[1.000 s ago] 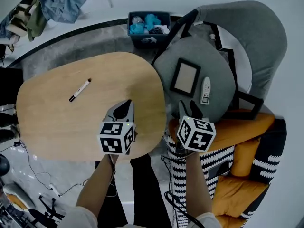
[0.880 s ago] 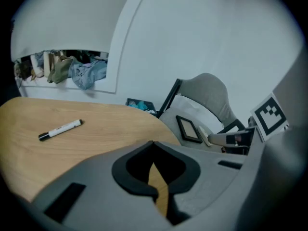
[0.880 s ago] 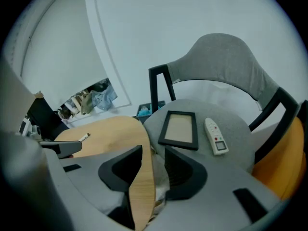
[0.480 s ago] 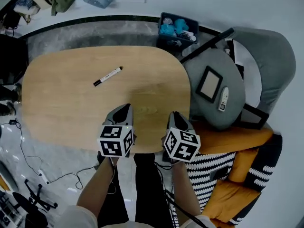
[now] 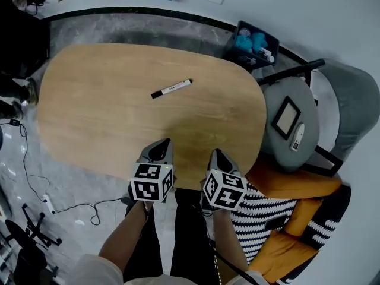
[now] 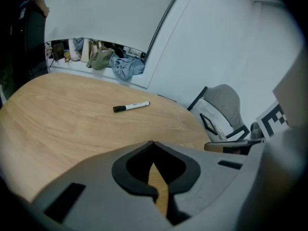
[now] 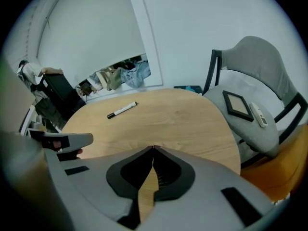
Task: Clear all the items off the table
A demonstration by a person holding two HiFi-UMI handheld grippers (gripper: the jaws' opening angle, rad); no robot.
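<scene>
A black-capped white marker lies alone on the oval wooden table, toward its far side. It also shows in the left gripper view as the marker and in the right gripper view as the marker. My left gripper hovers over the table's near edge, shut and empty, its tips touching. My right gripper hangs beside it to the right; its jaws have just closed with nothing between them. Both point toward the marker, well short of it.
Right of the table stands a grey chair holding a picture frame and a remote. A dark bin with blue items sits behind the table. An orange cushion and striped fabric lie near right. Cables trail on the floor at left.
Both grippers swung left, from beside the chair to the table's near edge. The right gripper's fingers, apart a second ago, have come together. The marker has not moved on the table.
</scene>
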